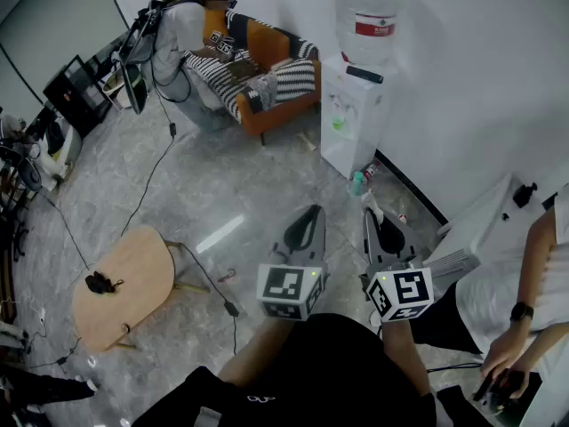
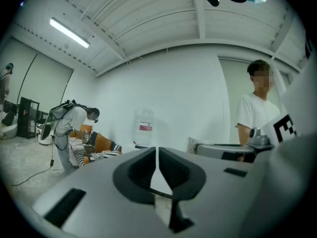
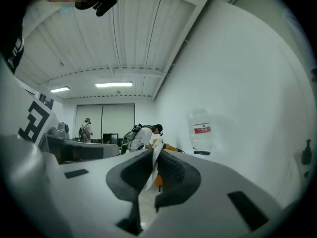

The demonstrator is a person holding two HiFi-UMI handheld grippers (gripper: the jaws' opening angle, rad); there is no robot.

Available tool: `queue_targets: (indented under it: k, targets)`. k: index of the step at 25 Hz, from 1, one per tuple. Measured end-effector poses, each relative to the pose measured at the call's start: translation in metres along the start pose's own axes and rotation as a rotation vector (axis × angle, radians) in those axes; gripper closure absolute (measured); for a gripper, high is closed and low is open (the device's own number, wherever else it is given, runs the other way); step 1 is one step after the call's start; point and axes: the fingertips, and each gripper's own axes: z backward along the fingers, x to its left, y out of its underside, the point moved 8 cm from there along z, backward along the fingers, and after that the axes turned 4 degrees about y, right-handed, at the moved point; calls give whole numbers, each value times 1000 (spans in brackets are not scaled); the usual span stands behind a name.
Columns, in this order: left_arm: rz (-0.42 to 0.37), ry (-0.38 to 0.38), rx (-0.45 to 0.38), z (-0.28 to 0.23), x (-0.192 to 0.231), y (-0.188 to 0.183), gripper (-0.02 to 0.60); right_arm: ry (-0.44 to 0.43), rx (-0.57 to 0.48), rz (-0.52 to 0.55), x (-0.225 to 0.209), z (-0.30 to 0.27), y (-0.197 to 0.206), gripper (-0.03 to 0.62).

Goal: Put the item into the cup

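Both grippers are held in the air in front of the person, high above the floor. In the head view my left gripper (image 1: 309,212) and my right gripper (image 1: 370,215) sit side by side, each with its marker cube toward the person. In the left gripper view the left gripper (image 2: 157,151) has its jaws closed to a thin slit with nothing between them. In the right gripper view the right gripper (image 3: 154,154) is closed the same way and empty. I see no cup and no item to pick up in any view.
A small round wooden table (image 1: 133,274) with a dark object (image 1: 100,283) stands on the floor at the left, with cables around it. A water dispenser (image 1: 351,118) and an orange sofa (image 1: 271,78) line the far wall. One person (image 1: 182,29) bends at the sofa; another person (image 1: 524,283) stands at the right.
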Motion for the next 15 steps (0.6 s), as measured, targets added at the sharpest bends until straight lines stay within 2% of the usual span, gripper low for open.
queue_targets:
  k: [5, 15]
  targets:
    - [-8, 14, -4, -2, -6, 0, 555, -5, 5, 6, -2, 1, 1, 560]
    - [-9, 15, 43, -13, -27, 10, 555, 5, 2, -37, -28, 15, 8, 560]
